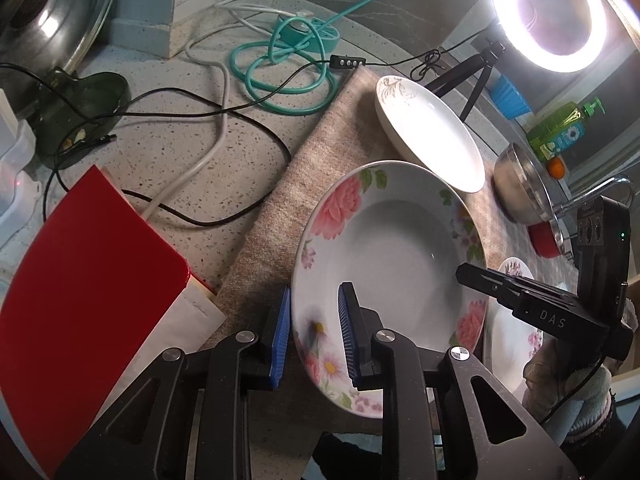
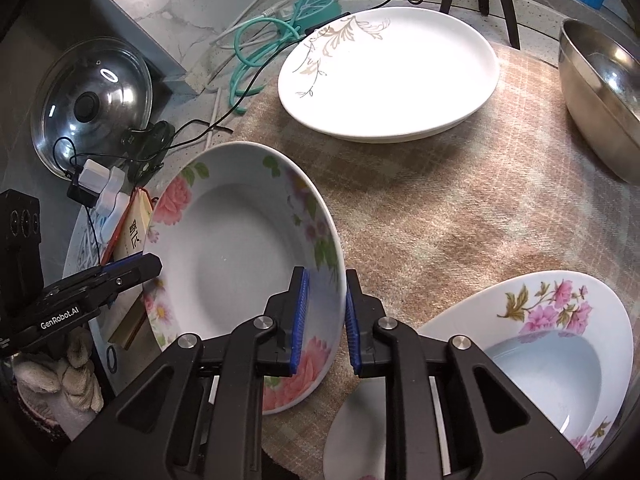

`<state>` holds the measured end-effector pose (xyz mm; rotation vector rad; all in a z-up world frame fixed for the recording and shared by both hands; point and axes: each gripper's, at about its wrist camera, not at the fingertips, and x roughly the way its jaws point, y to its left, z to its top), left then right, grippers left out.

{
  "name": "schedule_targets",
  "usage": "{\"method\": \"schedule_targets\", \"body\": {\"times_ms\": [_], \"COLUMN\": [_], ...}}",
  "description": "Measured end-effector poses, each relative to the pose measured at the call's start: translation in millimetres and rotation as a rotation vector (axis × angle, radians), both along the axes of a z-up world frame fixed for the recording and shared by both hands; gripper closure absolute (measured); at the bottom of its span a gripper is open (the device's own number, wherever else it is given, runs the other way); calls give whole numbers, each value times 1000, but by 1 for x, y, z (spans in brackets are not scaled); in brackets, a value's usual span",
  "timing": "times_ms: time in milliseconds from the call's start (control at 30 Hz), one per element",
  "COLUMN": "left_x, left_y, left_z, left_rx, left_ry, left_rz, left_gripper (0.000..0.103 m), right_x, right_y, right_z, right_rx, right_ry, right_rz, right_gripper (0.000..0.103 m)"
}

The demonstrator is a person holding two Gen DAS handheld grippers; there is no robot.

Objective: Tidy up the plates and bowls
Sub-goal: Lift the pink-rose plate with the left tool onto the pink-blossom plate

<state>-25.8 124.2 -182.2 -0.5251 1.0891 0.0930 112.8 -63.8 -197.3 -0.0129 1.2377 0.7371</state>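
Note:
A deep plate with pink flowers [image 1: 392, 248] [image 2: 240, 264] is held tilted above the cloth mat [image 1: 288, 208] [image 2: 440, 200]. My left gripper [image 1: 314, 336] [image 2: 132, 268] is shut on its left rim. My right gripper [image 2: 326, 320] [image 1: 464, 272] is shut on its right rim. A white plate with a grey leaf pattern [image 1: 430, 132] [image 2: 388, 72] lies on the mat behind. A second floral plate [image 2: 540, 356] [image 1: 508, 336] lies at the right. A steel bowl [image 1: 520, 188] [image 2: 604, 92] stands at the far right.
A red book [image 1: 88, 292] lies to the left of the mat. Cables [image 1: 280, 64] and a pot lid [image 2: 92, 100] lie on the counter. A ring light [image 1: 548, 16] on a tripod, a green soap bottle [image 1: 560, 132] and a faucet [image 1: 592, 196] stand at the right.

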Motion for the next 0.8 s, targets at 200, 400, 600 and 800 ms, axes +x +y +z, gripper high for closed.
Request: {"method": "schedule_targets", "body": {"times_ms": [200, 400, 600, 800], "left_x": [4, 8, 14, 21], "left_y": [-6, -15, -31, -55], "left_z": [9, 20, 28, 33], "left_rx": [6, 6, 1, -12], "left_ry": [-20, -46, -70, -81], "left_rz": [-15, -44, -88, -153], "left_gripper": [81, 81, 81, 81], "right_x": [-1, -6, -9, -12], "right_y": [-11, -26, -51, -83], "right_z": [7, 19, 27, 32], "right_rx": [14, 30, 40, 44], "right_ry": [-3, -12, -15, -15], "right_rz": [-25, -62, -107, -165], "right_gripper": [85, 85, 85, 85]}}
